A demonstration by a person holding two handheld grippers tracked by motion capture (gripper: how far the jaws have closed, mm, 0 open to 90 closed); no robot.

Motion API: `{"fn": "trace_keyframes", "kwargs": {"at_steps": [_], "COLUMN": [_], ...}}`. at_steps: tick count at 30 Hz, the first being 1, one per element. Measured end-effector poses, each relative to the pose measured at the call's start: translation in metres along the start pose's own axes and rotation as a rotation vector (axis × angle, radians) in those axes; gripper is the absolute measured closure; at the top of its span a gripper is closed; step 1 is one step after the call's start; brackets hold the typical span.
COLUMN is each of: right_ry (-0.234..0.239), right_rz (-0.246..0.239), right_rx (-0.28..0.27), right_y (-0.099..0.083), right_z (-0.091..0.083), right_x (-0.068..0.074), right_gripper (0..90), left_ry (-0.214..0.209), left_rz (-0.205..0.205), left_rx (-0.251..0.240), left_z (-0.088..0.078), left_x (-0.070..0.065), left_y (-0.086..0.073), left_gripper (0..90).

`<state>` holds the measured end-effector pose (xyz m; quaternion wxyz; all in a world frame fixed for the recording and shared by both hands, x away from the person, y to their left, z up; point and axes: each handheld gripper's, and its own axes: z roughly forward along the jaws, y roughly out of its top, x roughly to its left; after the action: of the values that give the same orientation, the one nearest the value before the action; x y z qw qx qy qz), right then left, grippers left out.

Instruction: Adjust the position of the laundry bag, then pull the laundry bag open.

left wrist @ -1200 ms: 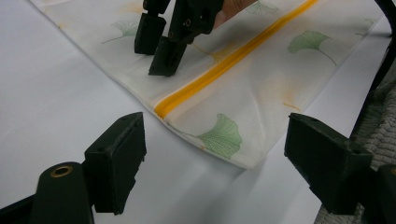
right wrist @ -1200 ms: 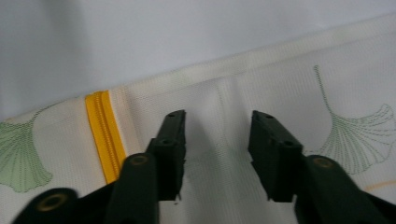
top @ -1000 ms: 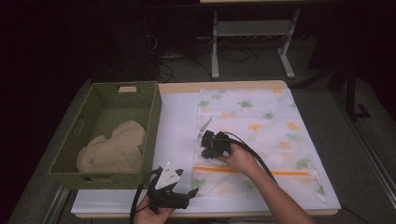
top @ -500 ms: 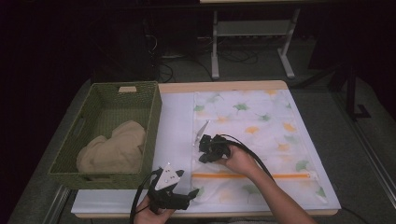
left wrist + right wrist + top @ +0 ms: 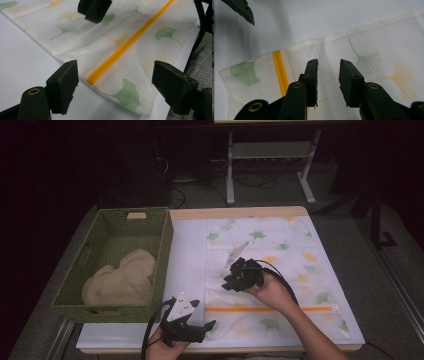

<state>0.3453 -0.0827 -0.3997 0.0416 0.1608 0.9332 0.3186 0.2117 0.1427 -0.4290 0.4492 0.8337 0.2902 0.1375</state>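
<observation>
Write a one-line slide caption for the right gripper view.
Right gripper with fingers parted and nothing between them, above a white ginkgo-leaf laundry bag with a yellow zipper.

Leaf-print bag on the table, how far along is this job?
Done: the leaf-print bag lies spread flat. In hand: the right gripper has just been opening its jaws above it, nothing between them; the left gripper hovers open by the orange zipper. Left: the zipper looks closed, and the beige cloth sits in the green basket.
</observation>
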Motion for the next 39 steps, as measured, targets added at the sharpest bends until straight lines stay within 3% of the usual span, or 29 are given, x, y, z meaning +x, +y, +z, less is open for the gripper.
{"fn": "trace_keyframes", "kwargs": {"at_steps": [8,9,12,14,19,22,23,26,30,39], "right_ry": [-0.038,-0.053,-0.061,-0.075,-0.112,-0.133,-0.144,-0.152,-0.169,-0.218], "right_rz": [0.031,0.040,0.061,0.076,0.126,0.132,0.151,0.167,0.198,0.288], "right_rx": [-0.051,-0.071,-0.061,-0.091,-0.115,-0.147,-0.144,-0.143,-0.142,-0.127], "right_y": [-0.022,-0.032,-0.042,-0.050,-0.071,-0.080,-0.087,-0.094,-0.111,-0.143], "right_z": [-0.027,-0.035,-0.046,-0.053,-0.068,-0.075,-0.079,-0.084,-0.098,-0.122], "right_x": [0.002,0.004,0.007,0.010,0.011,0.013,0.013,0.012,0.008,-0.001], "right_gripper": [57.4,52.0,45.8,43.4,30.1,26.8,21.5,19.8,17.7,23.0], "left_ry": [-0.007,-0.007,-0.016,-0.018,-0.052,-0.070,-0.079,-0.098,-0.156,-0.206], "left_rz": [0.001,-0.002,-0.007,-0.007,-0.010,-0.015,-0.013,-0.024,-0.049,-0.037], "left_rx": [-0.011,-0.015,-0.020,-0.022,-0.015,-0.011,-0.002,-0.001,0.006,0.002], "left_z": [0.003,0.002,0.003,0.004,0.011,0.015,0.020,0.025,0.037,0.058], "left_x": [-0.001,-0.001,-0.002,-0.002,-0.005,-0.007,-0.008,-0.008,-0.008,-0.019], "left_y": [0.005,0.006,0.008,0.009,0.016,0.018,0.021,0.024,0.035,0.058], "left_gripper": [19.4,18.8,18.6,18.6,18.1,18.2,18.2,18.3,19.2,20.7]}}
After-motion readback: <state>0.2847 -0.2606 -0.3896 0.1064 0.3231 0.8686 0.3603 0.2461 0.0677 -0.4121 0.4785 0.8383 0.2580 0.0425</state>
